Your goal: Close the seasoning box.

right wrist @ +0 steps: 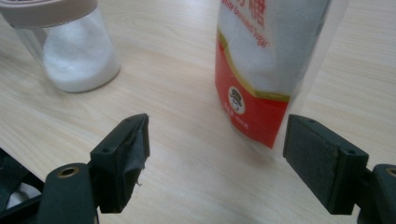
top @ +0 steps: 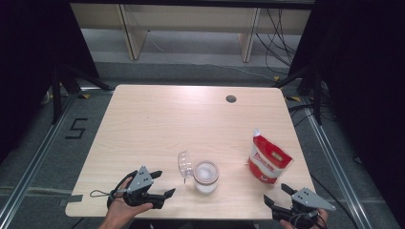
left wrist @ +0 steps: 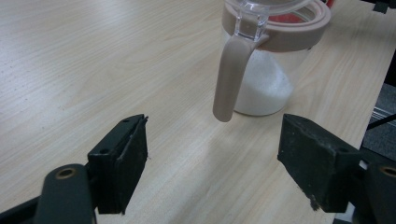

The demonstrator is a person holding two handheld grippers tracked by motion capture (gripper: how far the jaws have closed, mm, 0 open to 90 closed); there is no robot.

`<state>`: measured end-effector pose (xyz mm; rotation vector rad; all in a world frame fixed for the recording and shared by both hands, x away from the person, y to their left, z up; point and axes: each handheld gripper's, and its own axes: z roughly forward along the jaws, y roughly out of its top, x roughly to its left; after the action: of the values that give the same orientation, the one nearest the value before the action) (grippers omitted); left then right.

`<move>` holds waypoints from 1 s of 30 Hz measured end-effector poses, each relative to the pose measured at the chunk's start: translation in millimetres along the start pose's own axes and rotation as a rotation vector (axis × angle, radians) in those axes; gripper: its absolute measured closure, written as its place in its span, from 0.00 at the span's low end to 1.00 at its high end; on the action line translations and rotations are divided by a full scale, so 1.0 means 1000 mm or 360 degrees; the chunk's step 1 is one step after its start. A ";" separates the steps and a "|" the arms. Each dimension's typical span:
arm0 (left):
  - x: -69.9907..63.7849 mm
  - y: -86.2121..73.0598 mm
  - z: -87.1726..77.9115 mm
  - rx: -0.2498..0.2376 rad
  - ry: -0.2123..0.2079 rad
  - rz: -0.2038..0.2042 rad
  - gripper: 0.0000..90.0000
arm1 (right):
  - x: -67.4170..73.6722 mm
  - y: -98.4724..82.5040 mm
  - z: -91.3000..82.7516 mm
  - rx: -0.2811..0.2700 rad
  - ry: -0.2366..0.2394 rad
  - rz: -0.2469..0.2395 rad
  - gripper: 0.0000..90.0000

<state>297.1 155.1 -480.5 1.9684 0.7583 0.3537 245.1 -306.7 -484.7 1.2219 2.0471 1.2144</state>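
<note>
1. The wooden table carries everything; a round cable hole sits near its far edge, right of centre.
2. The red-and-white sugar pouch stands upright at the right of the table, near the front. In the right gripper view it rises just beyond the gap between the jaws, toward the right-hand one, not touching either.
3. The clear sugar jar stands near the front edge, about centre, left of the pouch and apart from it. It is partly filled with white sugar, and its clear lid is swung open to the left, tilted up on its hinge.
4. The left gripper rests at the near left, held in a hand, pointing right at the jar. Its jaws stand wide apart with nothing between them.
5. The right gripper sits at the near right corner, just in front of the pouch, jaws wide apart and holding nothing.
6. In the left gripper view the jar's beige clasp hangs down from the rim band, just beyond the jaws and between their lines, untouched by the pads.
</note>
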 end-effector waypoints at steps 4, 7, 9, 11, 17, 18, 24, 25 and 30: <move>-0.001 0.003 -0.001 -0.0012 -0.0009 0.0004 0.37 | 0.001 -0.001 0.000 -0.0008 0.0005 -0.0041 0.26; -0.002 0.006 -0.002 -0.0024 -0.0011 0.0053 0.46 | 0.003 -0.001 -0.001 -0.0002 -0.0004 -0.0039 0.26; -0.004 0.008 -0.002 -0.0033 -0.0017 0.0054 0.53 | 0.003 -0.001 -0.001 0.0013 -0.0012 -0.0050 0.26; -0.004 0.010 -0.003 -0.0032 -0.0024 0.0097 0.58 | 0.004 -0.001 -0.001 0.0009 -0.0006 -0.0048 0.26; -0.008 0.017 -0.002 -0.0075 -0.0027 0.0159 0.77 | 0.005 0.000 -0.001 0.0027 0.0000 -0.0051 0.27; -0.010 0.018 -0.002 -0.0073 -0.0025 0.0136 0.80 | 0.005 0.000 -0.001 0.0025 0.0001 -0.0049 0.27; -0.014 0.026 0.001 -0.0079 -0.0028 0.0196 0.93 | 0.005 0.000 0.000 0.0025 0.0006 -0.0044 0.27; -0.015 0.027 0.002 -0.0080 -0.0030 0.0195 0.95 | 0.006 -0.001 0.000 0.0033 0.0022 -0.0030 0.27; -0.018 0.031 0.004 -0.0078 -0.0060 0.0179 0.99 | 0.008 -0.001 0.000 0.0029 0.0022 0.0005 0.28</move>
<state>296.6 130.2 -454.2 1.9706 0.6111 0.3974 241.0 -300.0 -485.2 1.2287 2.0709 1.2114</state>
